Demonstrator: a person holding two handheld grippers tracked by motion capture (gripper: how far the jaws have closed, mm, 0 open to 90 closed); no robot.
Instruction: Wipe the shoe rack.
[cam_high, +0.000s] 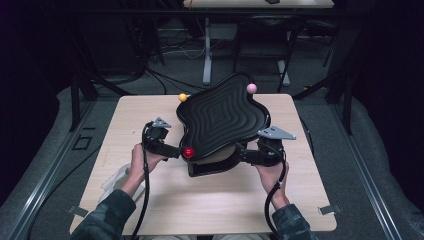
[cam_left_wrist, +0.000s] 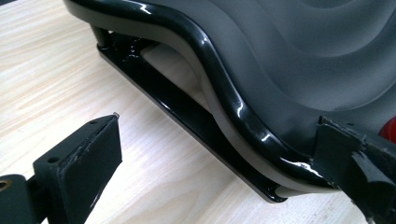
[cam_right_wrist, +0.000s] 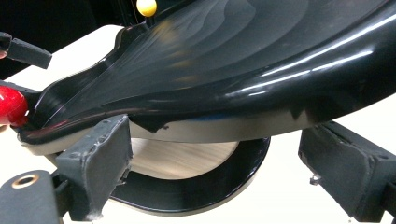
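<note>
pale wood-grain table (cam_high: 165, 200), dark room behind. ahead of both your tools sits a glossy black wavy-edged board (cam_high: 222, 117), its top ridged in concentric steps, tilted on a round black base (cam_right_wrist: 196, 186). your left gripper (cam_high: 172, 150) has its jaws apart, straddling the board's rounded rim, one pad beside a red ball (cam_high: 188, 152). your right gripper (cam_high: 247, 152) has its jaws spread wide at the opposite edge, pads not pressing. beyond the tools, a yellow ball (cam_high: 183, 97) and a pink ball (cam_high: 251, 88) sit on the far rim. white cloth (cam_high: 117, 181) lies by your left wrist.
</note>
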